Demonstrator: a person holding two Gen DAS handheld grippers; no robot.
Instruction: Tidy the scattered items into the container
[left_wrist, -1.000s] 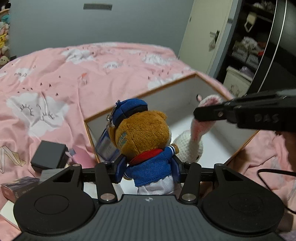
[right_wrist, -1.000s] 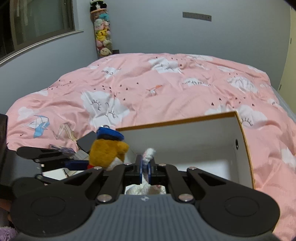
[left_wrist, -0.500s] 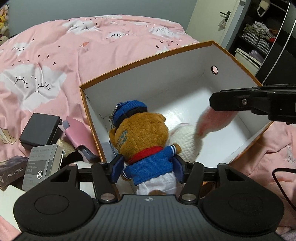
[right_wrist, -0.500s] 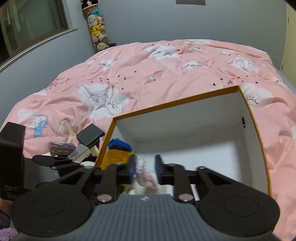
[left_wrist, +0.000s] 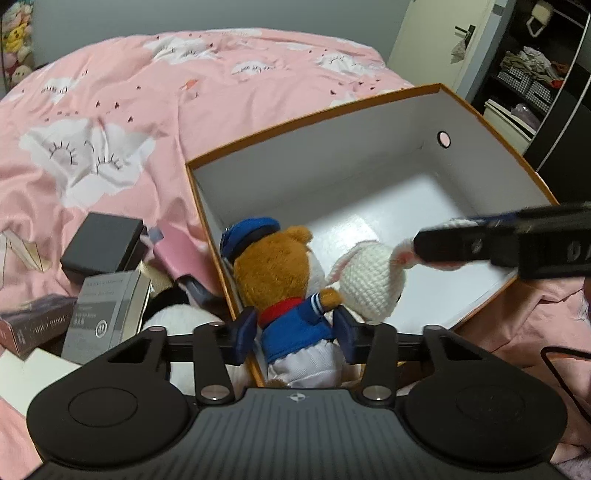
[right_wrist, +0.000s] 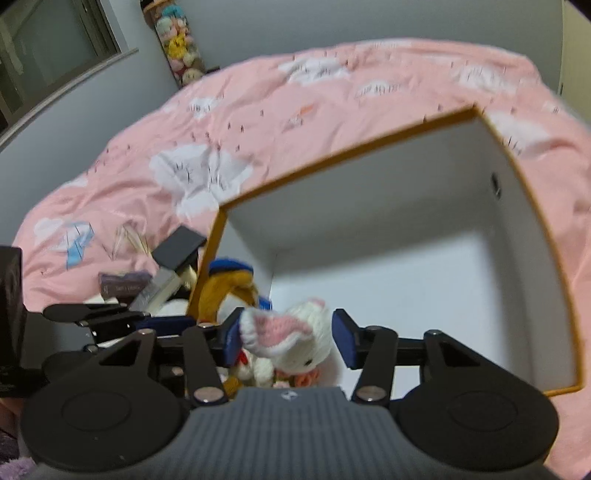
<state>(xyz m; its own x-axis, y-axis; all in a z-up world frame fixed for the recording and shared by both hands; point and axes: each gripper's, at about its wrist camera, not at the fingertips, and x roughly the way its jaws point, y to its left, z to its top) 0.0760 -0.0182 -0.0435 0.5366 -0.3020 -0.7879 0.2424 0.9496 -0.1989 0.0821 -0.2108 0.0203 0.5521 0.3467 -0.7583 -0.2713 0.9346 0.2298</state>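
An orange-rimmed box (left_wrist: 332, 155) with white inner walls lies on the pink duvet. A brown bear plush (left_wrist: 273, 273) in a blue cap and sailor jacket stands in its near left corner. My left gripper (left_wrist: 295, 332) has its jaws closing, and both blue pads press the bear's jacket. A white crocheted bunny (left_wrist: 369, 280) sits beside the bear on the box floor. My right gripper (right_wrist: 288, 339) has its jaws opening around the bunny (right_wrist: 303, 332). Its left pad brushes the pink ear and its right pad stands apart. One right finger (left_wrist: 480, 247) reaches in from the right.
Left of the box lie a black box (left_wrist: 103, 243), a grey carton (left_wrist: 107, 310), a pink item (left_wrist: 181, 254), a dark purple box (left_wrist: 33, 325) and a white plush (left_wrist: 173, 321). A black cable (left_wrist: 561, 354) trails at the right. Shelves stand behind the box.
The right jaws, shut on the bunny's ear a second ago, have spread apart, and the bunny has sunk to the box floor. Both grippers and the bear have come lower into the box.
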